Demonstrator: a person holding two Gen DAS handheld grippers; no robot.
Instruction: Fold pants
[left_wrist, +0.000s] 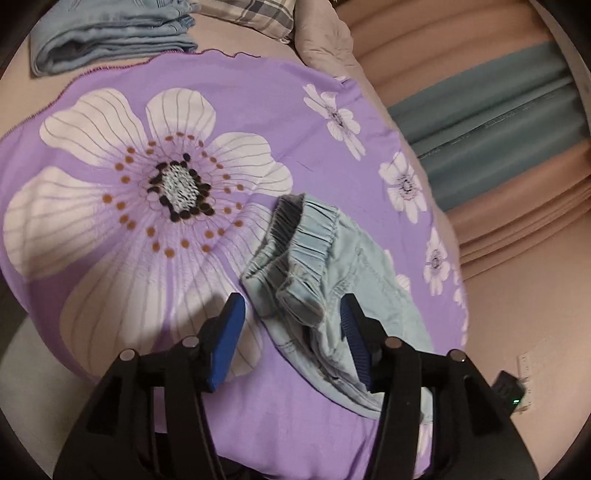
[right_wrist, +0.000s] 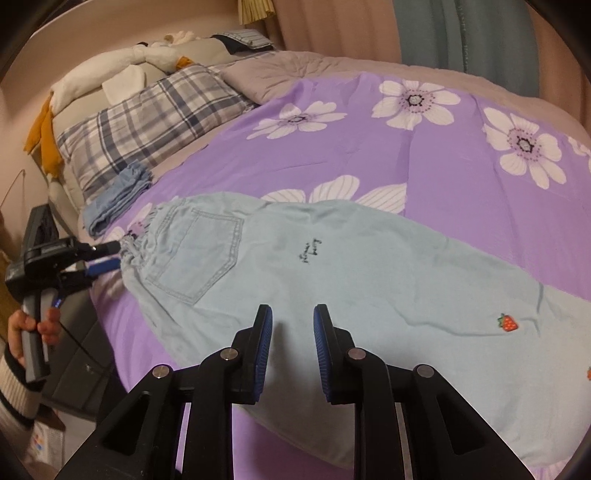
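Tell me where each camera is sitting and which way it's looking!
Left wrist view: sits on the left tongs, looking down at the pants waistband on the purple bedspread; only its own open tongs show.
Right wrist view: sits on the right tongs, looking across the pants toward the plaid pillow; its open tongs show, plus the left tongs at the waistband.
Both views share the pants, bedspread and folded blue clothes.

pants (right_wrist: 332, 280) lie across the sheet (right_wrist: 461, 177); folded jeans (right_wrist: 118, 199) beside the waistband, pillow (right_wrist: 147, 122) behind.
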